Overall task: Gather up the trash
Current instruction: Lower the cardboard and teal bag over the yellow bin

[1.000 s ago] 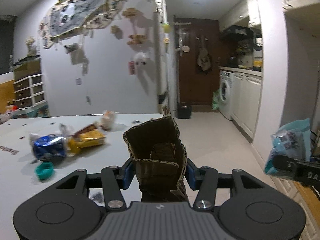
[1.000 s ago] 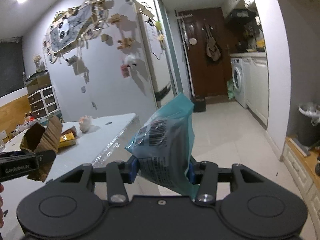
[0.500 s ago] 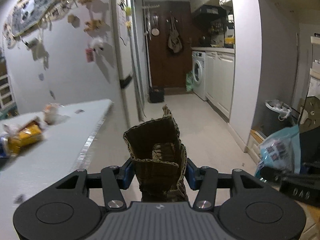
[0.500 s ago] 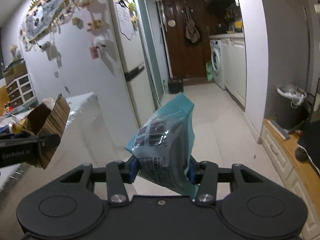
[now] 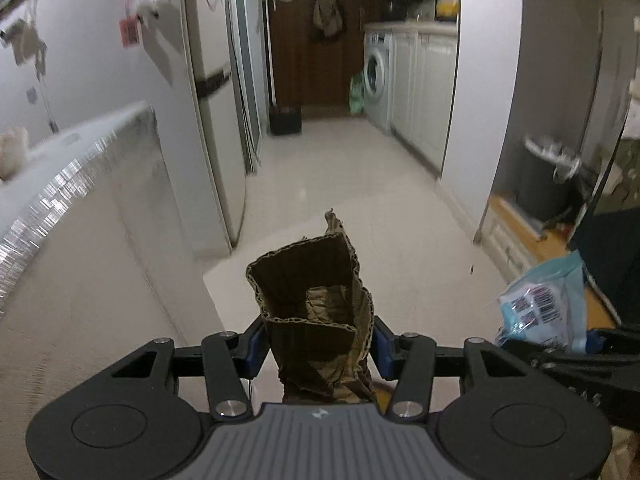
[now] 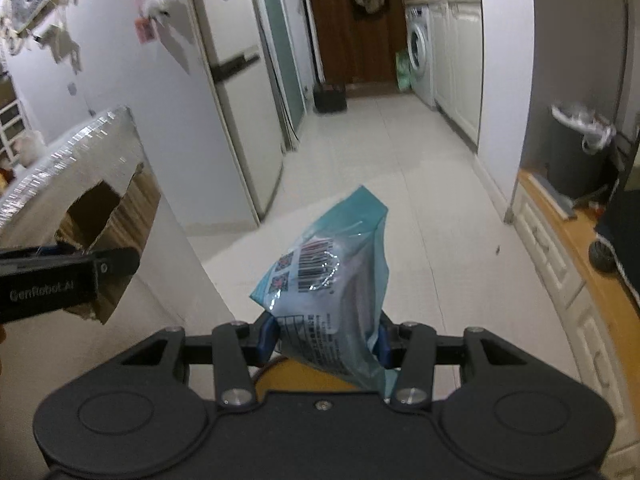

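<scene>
Left gripper (image 5: 318, 350) clamping cardboard (image 5: 312, 312) upright | right gripper (image 6: 326, 340) pinching pouch (image 6: 332, 276), long axis pointing ahead | bin (image 6: 576, 156) standing far right, nearer right gripper.

A torn piece of brown corrugated cardboard (image 5: 316, 312), folded into a rough open tube, stands upright above the pale tiled floor (image 5: 360, 184), its ragged top flap pointing up. A teal plastic snack bag (image 6: 332, 288), crumpled and shiny with a barcode and two QR codes on its face, tilts upright above the same floor.
</scene>
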A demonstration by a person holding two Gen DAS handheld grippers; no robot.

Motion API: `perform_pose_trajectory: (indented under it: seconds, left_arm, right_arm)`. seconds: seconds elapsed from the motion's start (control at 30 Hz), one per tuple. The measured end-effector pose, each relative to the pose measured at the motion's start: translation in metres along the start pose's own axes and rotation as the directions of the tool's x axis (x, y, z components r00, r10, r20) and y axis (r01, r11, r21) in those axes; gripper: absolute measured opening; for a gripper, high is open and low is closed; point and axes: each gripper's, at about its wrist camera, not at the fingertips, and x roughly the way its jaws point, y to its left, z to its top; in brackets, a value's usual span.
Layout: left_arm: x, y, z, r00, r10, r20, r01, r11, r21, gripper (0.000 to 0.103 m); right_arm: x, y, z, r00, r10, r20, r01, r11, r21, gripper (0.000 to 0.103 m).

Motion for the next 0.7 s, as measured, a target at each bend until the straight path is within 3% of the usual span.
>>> perform_pose_trajectory:
  seconds: [0.27, 0.7]
  left_arm:
    - [0.079, 0.014, -0.016, 0.989, 0.002, -0.150, -0.006, 1.000, -0.025, 0.052]
    - [0.186, 0.013, -0.051, 0.933, -0.063, -0.355, 0.053, 0.998, -0.037, 0.052]
  right_arm:
    - [0.062, -0.013, -0.008, 0.994, 0.003, -0.109, 0.004, 0.998, 0.063, 0.048]
    - [0.148, -0.011, -0.030, 0.958, -0.013, -0.285, 0.031, 0.998, 0.059, 0.048]
